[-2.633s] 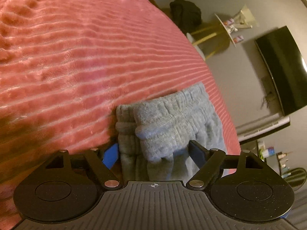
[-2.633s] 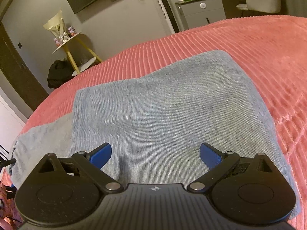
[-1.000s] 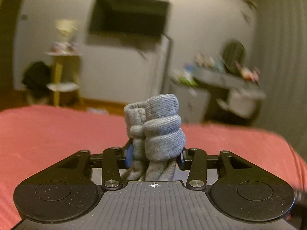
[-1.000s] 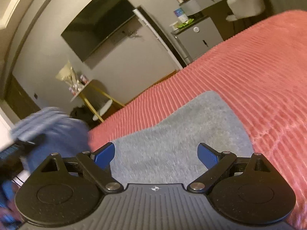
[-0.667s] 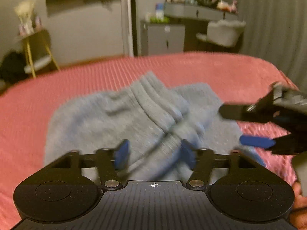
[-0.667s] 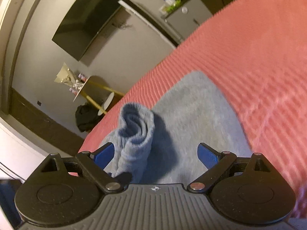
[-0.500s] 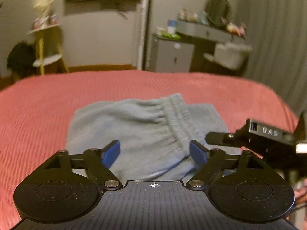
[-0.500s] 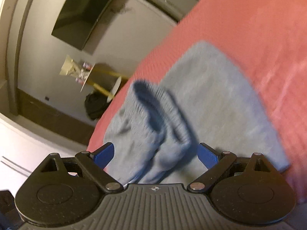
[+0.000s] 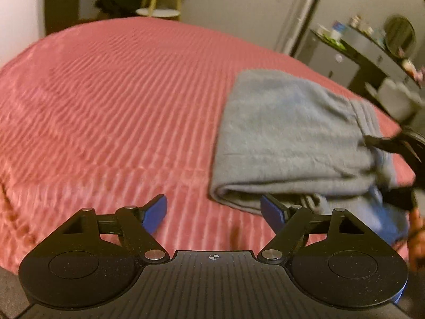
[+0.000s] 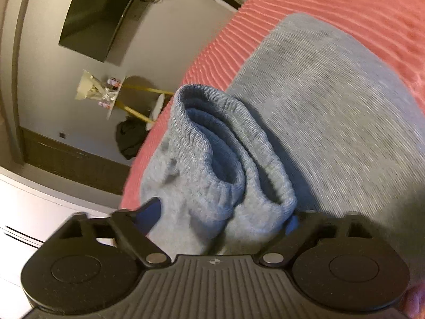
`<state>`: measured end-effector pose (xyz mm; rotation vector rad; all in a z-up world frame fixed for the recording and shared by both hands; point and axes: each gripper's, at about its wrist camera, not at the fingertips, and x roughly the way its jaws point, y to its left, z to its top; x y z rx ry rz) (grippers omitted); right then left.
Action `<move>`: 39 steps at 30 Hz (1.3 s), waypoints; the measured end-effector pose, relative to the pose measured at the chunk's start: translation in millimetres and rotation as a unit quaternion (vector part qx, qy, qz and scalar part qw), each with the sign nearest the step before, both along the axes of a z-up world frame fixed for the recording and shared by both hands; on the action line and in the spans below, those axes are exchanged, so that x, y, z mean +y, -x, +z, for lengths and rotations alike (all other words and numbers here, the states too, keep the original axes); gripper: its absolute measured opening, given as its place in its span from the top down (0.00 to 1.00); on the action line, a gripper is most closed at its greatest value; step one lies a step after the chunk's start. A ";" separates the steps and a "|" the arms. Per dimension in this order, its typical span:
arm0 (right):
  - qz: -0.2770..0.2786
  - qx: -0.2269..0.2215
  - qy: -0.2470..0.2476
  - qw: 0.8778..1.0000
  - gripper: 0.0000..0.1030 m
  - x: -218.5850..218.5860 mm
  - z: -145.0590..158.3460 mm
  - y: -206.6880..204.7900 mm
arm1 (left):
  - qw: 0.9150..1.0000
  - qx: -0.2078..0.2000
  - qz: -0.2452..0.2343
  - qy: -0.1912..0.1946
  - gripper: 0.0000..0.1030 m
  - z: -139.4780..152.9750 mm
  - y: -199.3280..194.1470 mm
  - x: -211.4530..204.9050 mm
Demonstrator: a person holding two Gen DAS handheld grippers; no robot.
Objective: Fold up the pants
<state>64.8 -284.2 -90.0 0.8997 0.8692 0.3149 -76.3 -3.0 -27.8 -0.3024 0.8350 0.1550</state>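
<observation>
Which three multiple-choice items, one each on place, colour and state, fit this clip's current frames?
1. Where do the folded grey knit pants lie?
A. on the ribbed red bedspread
B. on a chair
C. on the floor

2. What colour are the gripper finger pads?
A. green
B. blue
C. white

3. How is the left hand-held gripper?
A. shut on cloth
B. out of view
C. open, holding nothing

Answers: 1 A, red ribs surround the pants; 2 B, both pads show blue; 3 C, only bedspread shows between its fingers.

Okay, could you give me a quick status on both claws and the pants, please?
Left claw open, empty, over the bedspread. Right claw open around the bunched waistband. Pants folded on the bed. Nothing in the way.
</observation>
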 end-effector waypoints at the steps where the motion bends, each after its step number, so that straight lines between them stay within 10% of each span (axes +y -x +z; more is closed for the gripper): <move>1: 0.001 0.000 0.023 1.000 0.50 5.3 1.7 -0.3 | 1.000 0.002 -0.009 -0.008 0.20 -1.6 1.6 -5.3; 10: 0.004 0.012 0.065 0.998 0.32 26.0 11.0 -8.9 | 0.999 0.031 -0.028 0.011 0.20 -17.7 -0.7 -15.4; 15: -0.001 -0.014 0.106 0.994 0.52 45.5 31.7 -4.5 | 0.999 0.027 -0.002 0.021 0.20 -25.0 -5.8 -8.9; 30: -0.037 -0.146 0.036 0.988 0.56 22.0 118.7 32.1 | 1.000 0.002 0.002 0.011 0.24 -32.1 -16.3 0.8; 36: -0.074 -0.076 0.100 0.989 0.54 -10.4 73.8 34.5 | 1.000 0.000 -0.015 0.010 0.24 -31.6 -18.0 -3.6; 39: -0.101 -0.005 0.118 0.988 0.36 -22.9 39.1 32.8 | 1.000 0.000 -0.023 0.014 0.24 -34.2 -17.9 -5.3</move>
